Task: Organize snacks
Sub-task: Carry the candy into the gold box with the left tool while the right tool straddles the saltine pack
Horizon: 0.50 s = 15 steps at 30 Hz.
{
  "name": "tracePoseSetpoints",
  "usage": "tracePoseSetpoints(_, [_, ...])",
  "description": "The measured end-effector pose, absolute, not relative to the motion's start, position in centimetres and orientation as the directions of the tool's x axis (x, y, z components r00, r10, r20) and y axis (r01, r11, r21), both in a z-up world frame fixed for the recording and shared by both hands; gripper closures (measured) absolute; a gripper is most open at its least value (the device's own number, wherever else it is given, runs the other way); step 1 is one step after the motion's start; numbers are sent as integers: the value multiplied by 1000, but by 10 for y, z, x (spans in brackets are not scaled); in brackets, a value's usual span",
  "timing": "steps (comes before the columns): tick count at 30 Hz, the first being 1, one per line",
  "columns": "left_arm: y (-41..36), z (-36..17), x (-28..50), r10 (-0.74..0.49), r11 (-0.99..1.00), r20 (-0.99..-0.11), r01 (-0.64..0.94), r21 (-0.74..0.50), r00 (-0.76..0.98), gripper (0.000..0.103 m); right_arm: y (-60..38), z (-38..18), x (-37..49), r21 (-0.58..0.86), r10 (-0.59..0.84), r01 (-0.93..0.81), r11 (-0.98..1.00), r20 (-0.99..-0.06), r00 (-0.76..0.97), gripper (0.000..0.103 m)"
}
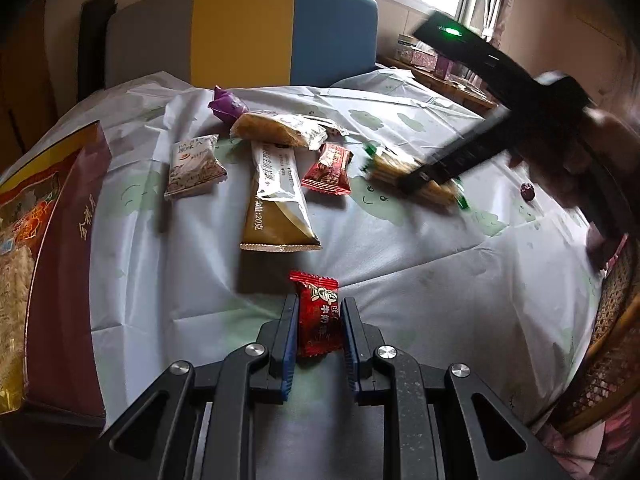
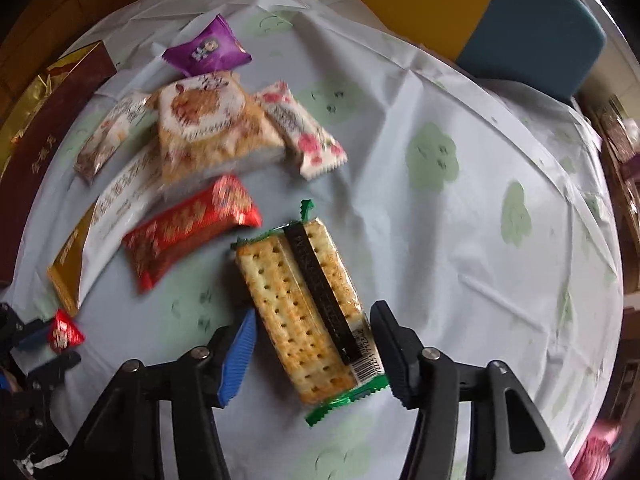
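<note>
My left gripper point(image 1: 320, 312) is shut on a small red candy point(image 1: 320, 316), held just above the tablecloth; the candy also shows in the right wrist view point(image 2: 64, 334). My right gripper point(image 2: 314, 320) is open, its fingers on either side of a green-edged cracker pack point(image 2: 304, 308) lying on the cloth; they do not press it. That pack and the right gripper point(image 1: 412, 178) show at the far right in the left wrist view. Other snacks lie in a cluster: a red packet point(image 2: 188, 228), a long gold-white sachet point(image 1: 276, 196), a purple candy point(image 2: 208, 50).
A dark red and gold box point(image 1: 60, 260) stands at the table's left edge. A biscuit pack point(image 2: 212, 124) and a pink-flowered packet point(image 2: 304, 132) lie at the back. A wicker chair point(image 1: 600, 344) is at the right, a colourful chair back point(image 1: 248, 36) behind.
</note>
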<state>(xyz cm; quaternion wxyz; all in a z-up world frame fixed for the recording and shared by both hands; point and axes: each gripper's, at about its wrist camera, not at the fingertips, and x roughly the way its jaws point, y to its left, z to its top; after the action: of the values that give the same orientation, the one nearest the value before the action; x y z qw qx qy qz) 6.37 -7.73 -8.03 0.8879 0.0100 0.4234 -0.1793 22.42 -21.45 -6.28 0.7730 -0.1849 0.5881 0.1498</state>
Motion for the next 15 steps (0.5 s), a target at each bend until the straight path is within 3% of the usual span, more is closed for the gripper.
tracePoseSetpoints(15, [-75, -75, 59, -291, 946, -767, 289, -143, 572, 84, -246, -76, 177, 53, 139, -350, 935, -965, 224, 43])
